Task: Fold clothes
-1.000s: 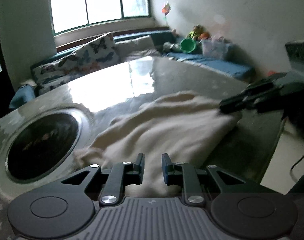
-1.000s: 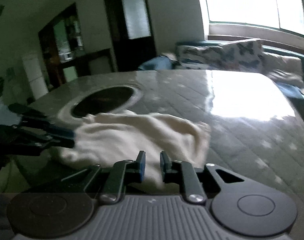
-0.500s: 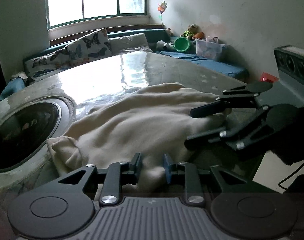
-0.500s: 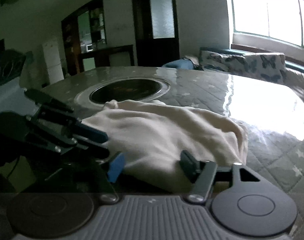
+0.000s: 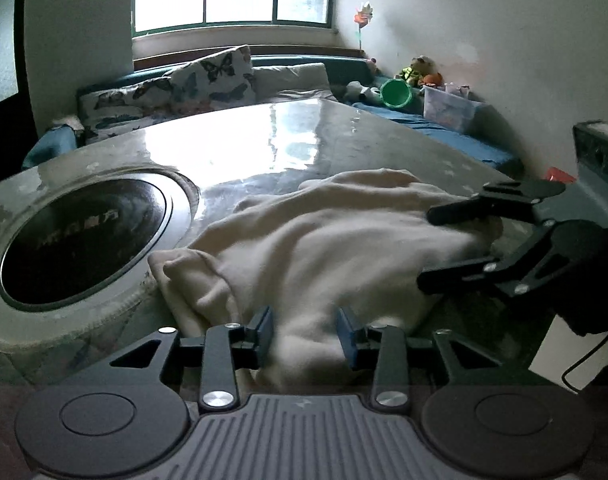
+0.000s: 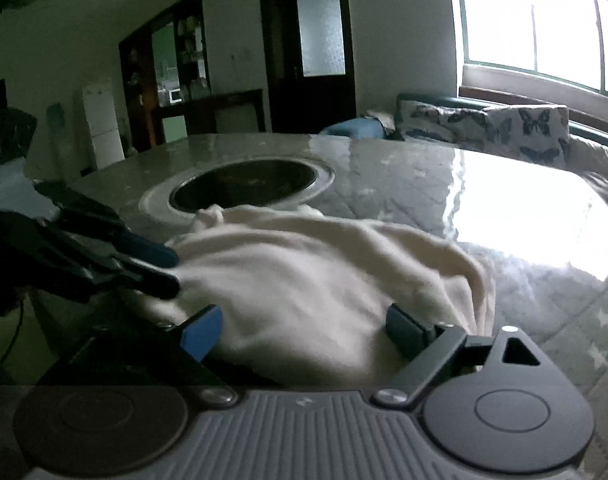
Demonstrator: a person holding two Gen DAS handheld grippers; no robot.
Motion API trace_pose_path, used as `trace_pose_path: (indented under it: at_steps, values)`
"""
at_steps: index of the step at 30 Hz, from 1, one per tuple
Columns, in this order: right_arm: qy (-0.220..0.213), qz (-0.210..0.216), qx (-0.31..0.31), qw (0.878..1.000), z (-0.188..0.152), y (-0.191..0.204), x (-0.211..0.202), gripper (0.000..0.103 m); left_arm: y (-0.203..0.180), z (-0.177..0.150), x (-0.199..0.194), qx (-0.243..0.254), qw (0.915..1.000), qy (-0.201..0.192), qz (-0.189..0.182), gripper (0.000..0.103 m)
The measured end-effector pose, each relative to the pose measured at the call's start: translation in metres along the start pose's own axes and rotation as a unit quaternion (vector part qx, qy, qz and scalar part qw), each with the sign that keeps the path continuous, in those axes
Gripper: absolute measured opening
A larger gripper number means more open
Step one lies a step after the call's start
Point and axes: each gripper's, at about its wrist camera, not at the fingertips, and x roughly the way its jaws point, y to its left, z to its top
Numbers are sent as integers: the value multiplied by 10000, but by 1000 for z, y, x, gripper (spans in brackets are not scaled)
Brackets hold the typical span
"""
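A cream garment [image 5: 324, 248] lies bunched on the grey table near its front edge; it also shows in the right wrist view [image 6: 304, 280]. My left gripper [image 5: 306, 332] is open, its jaws on either side of the garment's near hem. It shows in the right wrist view [image 6: 159, 268] at the garment's left end. My right gripper [image 6: 304, 332] is wide open over the garment's right end, with cloth between its jaws. It shows in the left wrist view [image 5: 432, 248] at the right.
A round black inset hob [image 5: 83, 240] sits in the table [image 5: 263, 148] left of the garment, also seen from the right wrist [image 6: 243, 184]. A bench with butterfly cushions [image 5: 207, 80] runs behind. The table's front edge is close below both grippers.
Both grippers were shut on the garment a second ago. The right one opened first, then the left. The garment has settled onto the table.
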Motion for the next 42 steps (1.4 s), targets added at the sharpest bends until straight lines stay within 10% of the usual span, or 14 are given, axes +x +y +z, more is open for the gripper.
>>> trace_pose_path:
  at_steps: [9,22,42]
  values:
    - [-16,131,241,9996,1,-5,-1,99,48,25,7,-828,9935,-50,777,38]
    - [-45,115,242,9996,-2,-1,2,103,64,22,25,-911,9897,-44,1105,8]
    - [-130,124,534,9984,36,-27,-10,103,67,38,8,-656,9898,-287,1234,16]
